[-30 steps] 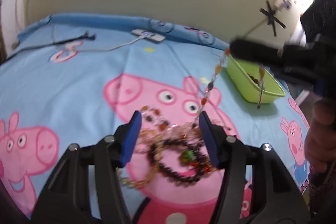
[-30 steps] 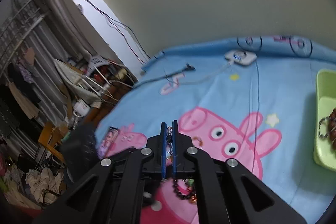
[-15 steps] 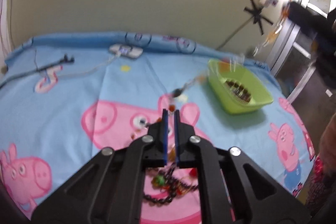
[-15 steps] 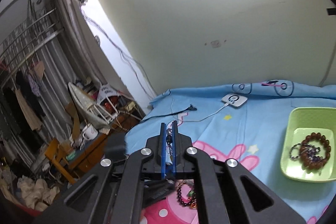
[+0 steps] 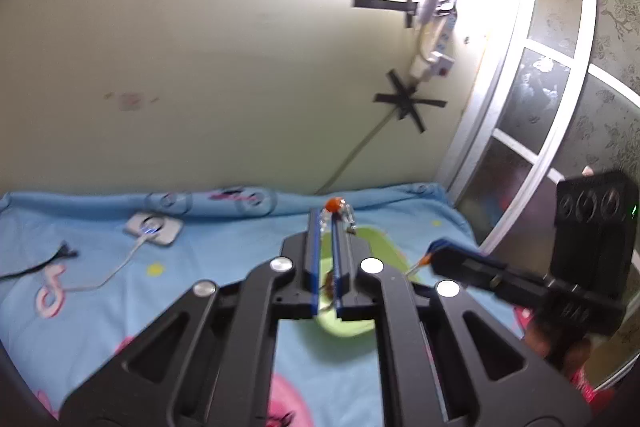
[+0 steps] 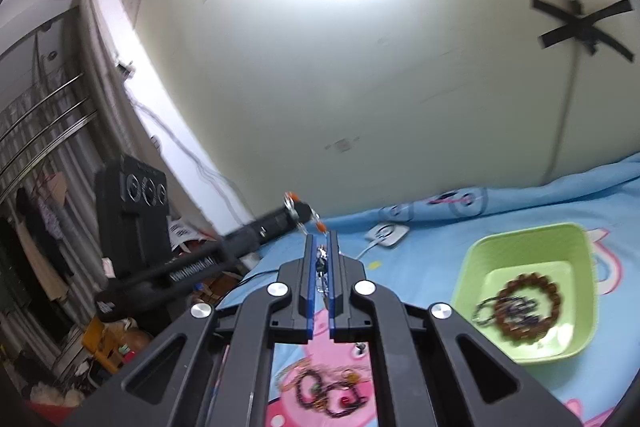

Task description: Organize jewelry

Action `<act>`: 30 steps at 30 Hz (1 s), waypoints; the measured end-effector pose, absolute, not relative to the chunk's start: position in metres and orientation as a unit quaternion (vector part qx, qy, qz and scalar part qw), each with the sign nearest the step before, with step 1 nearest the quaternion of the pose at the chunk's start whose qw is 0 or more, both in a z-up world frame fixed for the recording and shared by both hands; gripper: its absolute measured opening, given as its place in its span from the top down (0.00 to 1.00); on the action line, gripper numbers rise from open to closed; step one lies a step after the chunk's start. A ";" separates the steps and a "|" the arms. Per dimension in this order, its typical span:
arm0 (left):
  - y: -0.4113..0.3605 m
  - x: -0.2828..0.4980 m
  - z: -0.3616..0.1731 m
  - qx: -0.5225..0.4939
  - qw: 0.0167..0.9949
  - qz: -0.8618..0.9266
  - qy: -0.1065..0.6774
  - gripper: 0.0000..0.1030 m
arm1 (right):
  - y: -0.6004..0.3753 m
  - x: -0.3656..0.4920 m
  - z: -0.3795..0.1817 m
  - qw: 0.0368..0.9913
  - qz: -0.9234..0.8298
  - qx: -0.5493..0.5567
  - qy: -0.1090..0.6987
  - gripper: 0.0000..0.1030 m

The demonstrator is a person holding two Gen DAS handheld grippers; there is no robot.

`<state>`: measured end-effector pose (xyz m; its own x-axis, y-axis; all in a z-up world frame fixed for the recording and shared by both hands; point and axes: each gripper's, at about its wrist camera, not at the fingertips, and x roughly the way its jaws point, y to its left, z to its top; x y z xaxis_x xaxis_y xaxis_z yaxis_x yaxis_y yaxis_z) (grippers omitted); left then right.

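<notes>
Blue pads on the left gripper (image 5: 325, 217) are squeezing a beaded chain (image 5: 335, 205); an orange bead is poking out at the tips, and the jaws are closed on the chain; the right gripper (image 6: 321, 235) is pinching the same beaded chain too, with its jaws closed on it and small beads sitting between its pads; both grippers are being held up in the air above the bed.

Far and to the right in the right wrist view, a green tray (image 6: 484, 251) is sitting on the blue cartoon pig bedsheet (image 6: 440, 227); a brown bead bracelet (image 6: 528, 303) and some darker loops are lying inside the tray; near the camera, a pile of dark bead bracelets (image 6: 328, 395) is lying on the pink part of the sheet, well apart from the tray.

At the far side of the bed, a small white charger pad (image 5: 153, 225) with a white cable is resting on the sheet; black tape crosses (image 5: 408, 103) are sticking to the pale wall.
</notes>
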<state>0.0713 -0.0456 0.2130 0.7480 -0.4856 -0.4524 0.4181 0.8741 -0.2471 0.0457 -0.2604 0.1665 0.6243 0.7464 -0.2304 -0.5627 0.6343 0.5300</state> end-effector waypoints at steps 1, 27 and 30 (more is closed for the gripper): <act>-0.055 0.077 0.216 -0.065 0.931 -0.249 0.260 0.95 | -0.268 0.049 0.167 0.879 0.368 0.212 0.219 1.00; -0.127 0.143 0.104 -0.018 0.891 -0.203 0.406 0.67 | -0.340 0.110 0.049 0.887 0.206 0.277 0.308 0.79; -0.107 0.127 0.096 -0.032 0.895 -0.196 0.400 0.67 | -0.337 0.096 0.045 0.887 0.212 0.277 0.304 0.79</act>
